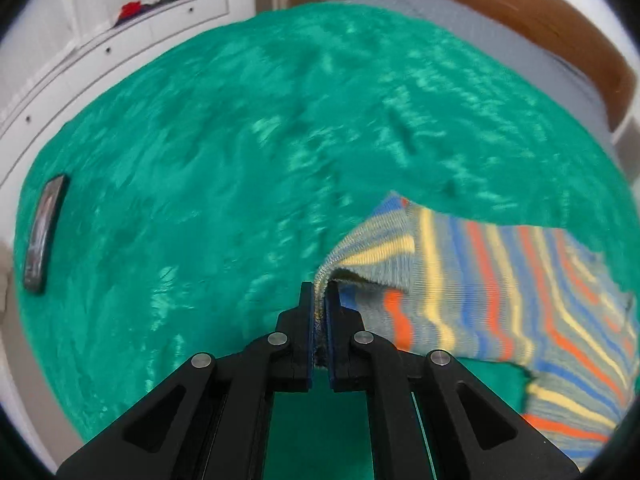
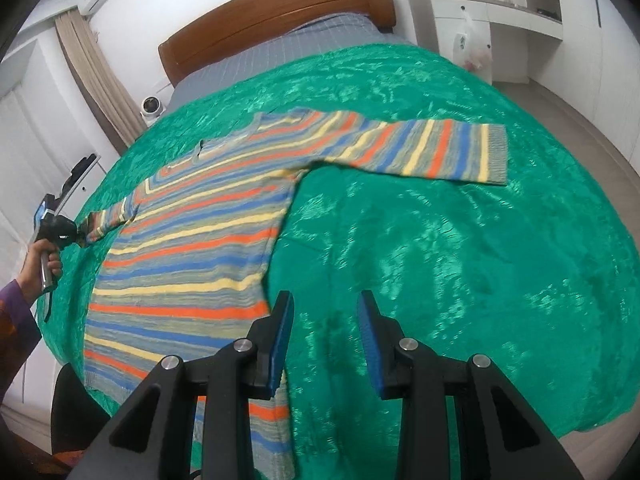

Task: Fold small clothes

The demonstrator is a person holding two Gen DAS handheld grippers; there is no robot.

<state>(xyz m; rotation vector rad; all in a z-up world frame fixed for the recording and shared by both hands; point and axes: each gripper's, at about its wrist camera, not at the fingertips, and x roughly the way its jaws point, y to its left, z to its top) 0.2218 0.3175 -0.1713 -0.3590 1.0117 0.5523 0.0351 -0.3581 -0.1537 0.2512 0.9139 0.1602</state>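
A striped knit sweater (image 2: 192, 240) in grey, orange, yellow and blue lies flat on a green blanket (image 2: 460, 240) over a bed. One sleeve (image 2: 432, 152) stretches out to the right. My left gripper (image 1: 320, 292) is shut on the cuff of the other sleeve (image 1: 368, 248) and holds it a little above the blanket; it also shows at the left edge of the right wrist view (image 2: 78, 234). My right gripper (image 2: 324, 312) is open and empty, above the blanket just right of the sweater's side edge.
A dark phone (image 1: 44, 232) lies on the blanket's left part. A wooden headboard (image 2: 272, 12) and grey sheet (image 2: 280, 48) are at the far end. White drawers (image 1: 120, 44), a small round camera (image 2: 152, 106) and a white desk (image 2: 480, 28) stand around the bed.
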